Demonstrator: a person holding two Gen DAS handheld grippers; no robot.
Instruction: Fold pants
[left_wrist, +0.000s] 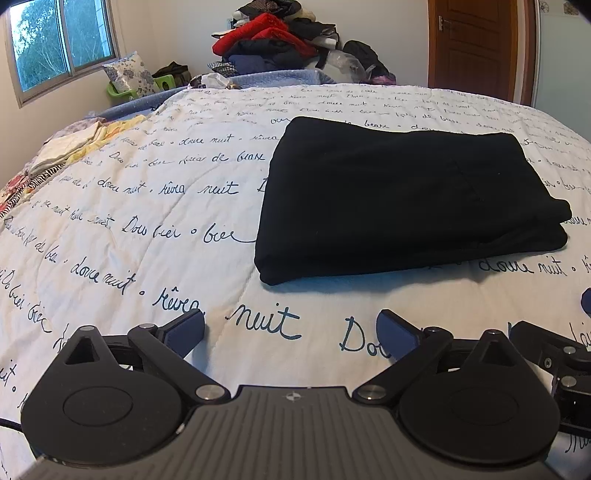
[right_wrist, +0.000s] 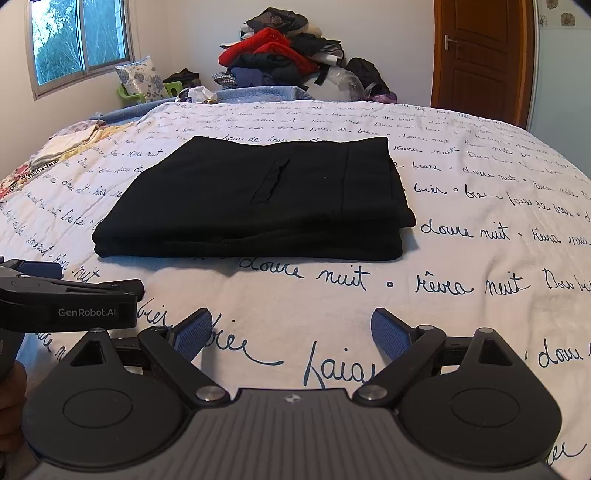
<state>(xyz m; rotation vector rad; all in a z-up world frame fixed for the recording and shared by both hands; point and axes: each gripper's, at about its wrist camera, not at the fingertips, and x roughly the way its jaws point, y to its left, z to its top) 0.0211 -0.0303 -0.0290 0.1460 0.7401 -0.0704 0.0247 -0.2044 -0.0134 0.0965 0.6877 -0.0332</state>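
- The black pants (left_wrist: 406, 195) lie folded into a flat, thick rectangle on the white quilt (left_wrist: 147, 221), which is printed all over with dark cursive writing
- In the left wrist view the pants sit at about 1 o'clock from the left gripper (left_wrist: 290, 330), well apart from it; in the right wrist view they sit at about 11 o'clock from the right gripper (right_wrist: 291, 334), also apart
- The folded stack shows at least 2 layers along its near edge, with the top layer jutting out a little at the right corner
- A narrow slit, like a pocket opening, shows on the top face of the pants in the right wrist view
- The left gripper has its jaws spread wide, with only bare quilt between the blue pads (left_wrist: 184, 328); it holds nothing
- The right gripper also stands wide apart with nothing between its blue pads (right_wrist: 391, 336); only quilt lies below
- In the right wrist view the left gripper's black body sits at 9 o'clock, just beside the right one, and part of a hand (right_wrist: 11, 402) shows at the lower left edge
- At 12 o'clock beyond the bed a pile of clothes (left_wrist: 273, 40) rises against the wall, with a red garment (left_wrist: 255, 31) near its top
- A window (left_wrist: 59, 40) is at 10 o'clock and a brown wooden door (left_wrist: 476, 48) at 2 o'clock
- A flowered pillow (left_wrist: 129, 74) stands below the window, and a few folded light fabrics (left_wrist: 74, 144) lie on the bed's left edge at 9 o'clock
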